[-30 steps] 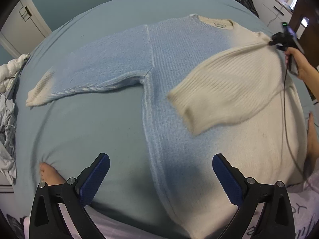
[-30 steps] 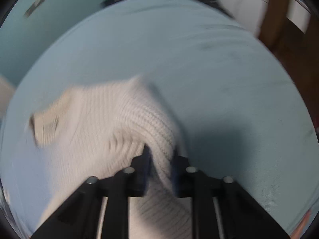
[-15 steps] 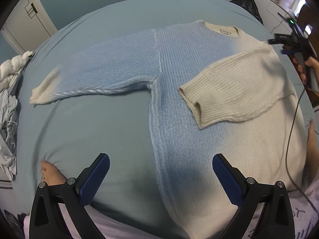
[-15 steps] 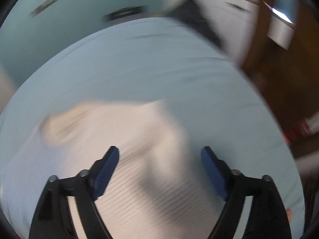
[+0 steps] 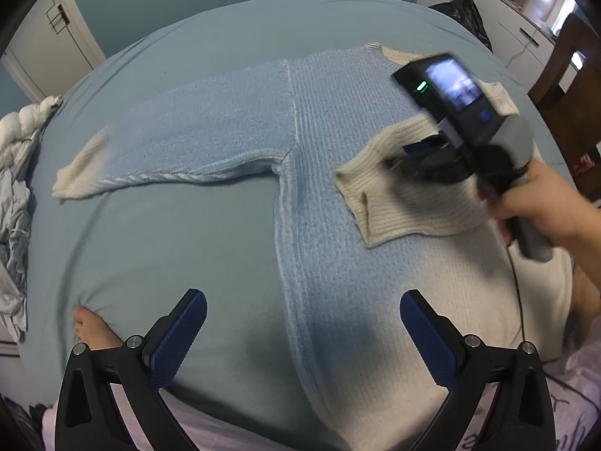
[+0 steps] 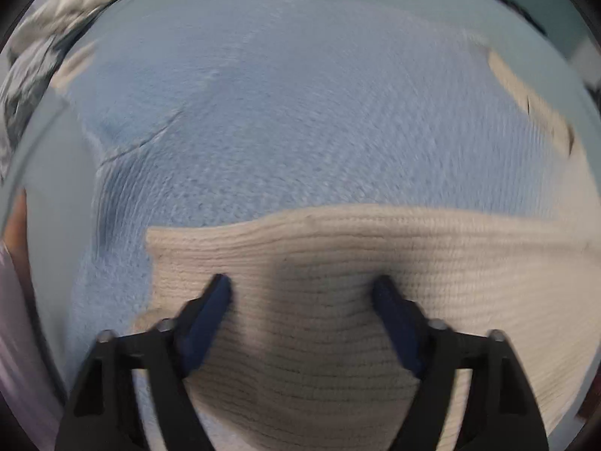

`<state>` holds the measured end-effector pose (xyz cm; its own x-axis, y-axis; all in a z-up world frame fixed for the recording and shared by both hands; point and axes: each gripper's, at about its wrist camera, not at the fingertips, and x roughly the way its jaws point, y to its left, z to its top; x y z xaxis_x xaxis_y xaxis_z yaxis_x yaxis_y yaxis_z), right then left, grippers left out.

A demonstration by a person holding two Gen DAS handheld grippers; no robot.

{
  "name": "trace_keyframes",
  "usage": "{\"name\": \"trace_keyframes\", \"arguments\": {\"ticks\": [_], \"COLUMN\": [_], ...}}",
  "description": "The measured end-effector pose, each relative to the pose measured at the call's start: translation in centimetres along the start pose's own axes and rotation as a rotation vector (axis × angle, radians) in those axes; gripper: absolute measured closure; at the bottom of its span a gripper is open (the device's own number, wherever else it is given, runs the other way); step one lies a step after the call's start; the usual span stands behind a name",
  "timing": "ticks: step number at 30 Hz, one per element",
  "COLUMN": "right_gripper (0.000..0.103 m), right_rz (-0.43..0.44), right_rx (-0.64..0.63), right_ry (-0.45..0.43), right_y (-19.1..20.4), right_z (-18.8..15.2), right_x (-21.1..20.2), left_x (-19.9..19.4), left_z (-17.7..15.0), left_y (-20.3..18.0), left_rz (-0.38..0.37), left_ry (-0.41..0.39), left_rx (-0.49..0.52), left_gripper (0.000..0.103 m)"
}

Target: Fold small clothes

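Note:
A knitted sweater [image 5: 338, 120], blue fading to cream, lies flat on the blue bed sheet [image 5: 169, 233]. Its left sleeve [image 5: 180, 150] stretches out sideways. The cream right sleeve [image 5: 390, 195] is folded across the body. My right gripper [image 5: 417, 150], held by a hand [image 5: 541, 203], hovers over that folded sleeve [image 6: 338, 300] near the cuff. The right gripper [image 6: 300, 285] has its jaws closing, with sleeve knit below and between them but not pressed. My left gripper [image 5: 300, 300] stands open above the sweater's lower side edge, holding nothing.
A heap of white and grey laundry [image 5: 15, 188] lies at the bed's left edge. A bare foot [image 5: 90, 327] rests on the sheet near my left fingers. A cable [image 5: 516, 282] hangs from the right gripper. A dark chair [image 5: 571, 75] and a black bag [image 5: 462, 11] stand beyond the bed.
The right gripper let go of the sweater's far right shoulder, opened, rolled and swung inward over the folded sleeve. The sleeve now lies flat. The left gripper stayed put.

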<state>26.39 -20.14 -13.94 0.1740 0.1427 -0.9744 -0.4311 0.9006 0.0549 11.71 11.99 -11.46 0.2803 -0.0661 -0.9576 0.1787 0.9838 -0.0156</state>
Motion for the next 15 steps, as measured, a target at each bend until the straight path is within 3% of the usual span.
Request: {"name": "trace_keyframes", "arguments": {"ticks": [1,2,5,6,7,9,11,13,15], "right_gripper": [0.087,0.097,0.098,0.098,0.094,0.076,0.002,0.001,0.001], "right_rz": [-0.008,0.007,0.134,0.214,0.290,0.442,0.597,0.542,0.473], "right_rx": [-0.010,0.007,0.137,0.187,0.217,0.272,0.326,0.402,0.424], "right_ry": [-0.007,-0.001,-0.068,-0.129,-0.200,-0.297,-0.272,-0.147,-0.140], "right_y": [-0.7,-1.9,-6.7,-8.6,-10.0,-10.4,-10.2,-12.1,-13.5], "right_z": [-0.3,-0.5,-0.8,-1.1,-1.7,-3.0,0.6,-0.8,-0.1], "right_x": [-1.0,-2.1,-6.6,-9.1,-10.9,-12.5,-9.4,-8.4,-8.6], "left_x": [0.0,0.0,0.2,0.2,0.3,0.4,0.3,0.2,0.2], "left_z": [0.0,-0.1,-0.1,0.0,0.1,0.2,0.3,0.3,0.2], "left_y": [0.2,0.3,0.4,0.4,0.3,-0.1,-0.5,-1.0,-1.4], "left_rz": [0.001,0.003,0.003,0.006,0.010,0.013,0.006,0.005,0.017], "left_ry": [0.002,0.004,0.006,0.006,0.006,0.013,0.014,0.008,0.000], "left_rx": [-0.003,-0.007,-0.016,-0.017,-0.018,-0.017,-0.006,0.013,0.036], "left_gripper": [0.000,0.000,0.000,0.000,0.000,0.000,0.000,0.000,0.000]}}
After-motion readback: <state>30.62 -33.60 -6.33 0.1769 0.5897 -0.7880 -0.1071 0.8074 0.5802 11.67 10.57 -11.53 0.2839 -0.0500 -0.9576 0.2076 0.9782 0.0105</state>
